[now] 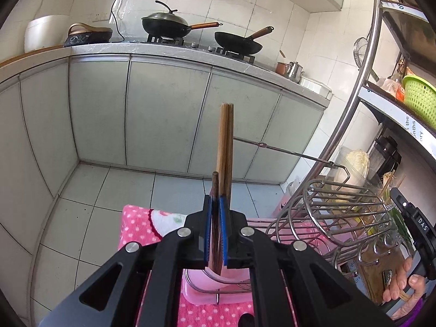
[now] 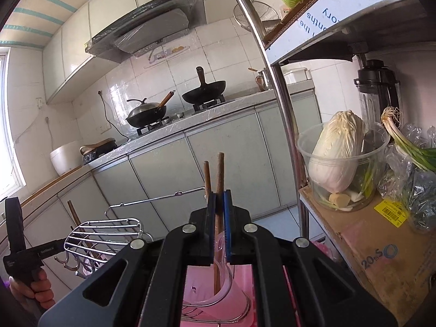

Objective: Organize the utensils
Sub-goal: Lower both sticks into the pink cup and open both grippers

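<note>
Left claw (image 1: 215,204) nearly closed, clamping wooden chopsticks (image 1: 224,147); right claw (image 2: 219,199) likewise pinching chopsticks (image 2: 219,174) above a wire rack (image 2: 100,234).

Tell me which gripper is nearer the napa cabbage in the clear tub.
Right. The right gripper sits just left of the cabbage; the left gripper is farther off, beyond the wire utensil rack.

White-tiled walls (image 1: 231,8), grey cabinets (image 1: 163,114) (scuffed), tiled floor (image 1: 81,218).
</note>
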Motion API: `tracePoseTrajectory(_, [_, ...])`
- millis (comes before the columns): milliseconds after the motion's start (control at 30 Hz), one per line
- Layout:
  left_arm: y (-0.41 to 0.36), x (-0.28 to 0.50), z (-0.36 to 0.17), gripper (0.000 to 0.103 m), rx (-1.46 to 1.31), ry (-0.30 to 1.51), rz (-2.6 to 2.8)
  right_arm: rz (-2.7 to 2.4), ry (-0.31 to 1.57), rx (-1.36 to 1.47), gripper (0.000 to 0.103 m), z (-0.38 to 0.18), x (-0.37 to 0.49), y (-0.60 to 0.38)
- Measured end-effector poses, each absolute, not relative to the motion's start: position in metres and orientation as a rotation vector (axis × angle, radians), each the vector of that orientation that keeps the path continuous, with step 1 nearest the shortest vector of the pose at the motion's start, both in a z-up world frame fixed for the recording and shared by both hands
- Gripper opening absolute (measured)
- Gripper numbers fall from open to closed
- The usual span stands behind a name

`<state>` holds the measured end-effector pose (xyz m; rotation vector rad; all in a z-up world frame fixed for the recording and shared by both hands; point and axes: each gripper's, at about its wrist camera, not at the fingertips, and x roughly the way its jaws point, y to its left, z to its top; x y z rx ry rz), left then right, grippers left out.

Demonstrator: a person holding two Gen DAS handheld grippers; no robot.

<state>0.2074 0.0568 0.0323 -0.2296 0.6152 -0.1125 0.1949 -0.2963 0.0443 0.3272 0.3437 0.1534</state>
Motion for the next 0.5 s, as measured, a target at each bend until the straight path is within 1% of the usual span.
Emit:
tracePoseTrajectory(67, [0.057, 0.209, 0.031, 0.012, -0.228, 0.639, -0.119, 0.158, 0.359, 0.323, 0.006, 0.045, 0.198, -0.296])
tracePoseTrajectory(133, [0.058, 0.208, 0.033, 0.028, -0.24, 0.642, -0.123, 0.165, 0.379, 0.32, 0.006, 0.047, 0.201, -0.296])
tracePoseTrajectory(200, [0.06, 0.205, 0.038, 0.033, -0.252, 0.621, -0.129, 0.174, 0.394, 0.318, 0.007, 0.049, 0.202, -0.296])
tracePoseTrajectory(233, [0.061, 0.204, 0.041, 0.034, -0.252, 0.614, -0.128, 0.176, 0.396, 0.316, 0.008, 0.051, 0.202, -0.296])
tracePoseTrajectory(300, [0.061, 0.202, 0.047, 0.035, -0.255, 0.605, -0.127, 0.178, 0.393, 0.308, 0.015, 0.054, 0.199, -0.295])
tracePoseTrajectory(367, [0.062, 0.201, 0.051, 0.035, -0.257, 0.602, -0.13, 0.179, 0.386, 0.305, 0.024, 0.057, 0.196, -0.296])
tracePoseTrajectory(500, [0.063, 0.195, 0.058, 0.035, -0.259, 0.591, -0.127, 0.18, 0.374, 0.293, 0.026, 0.065, 0.187, -0.296])
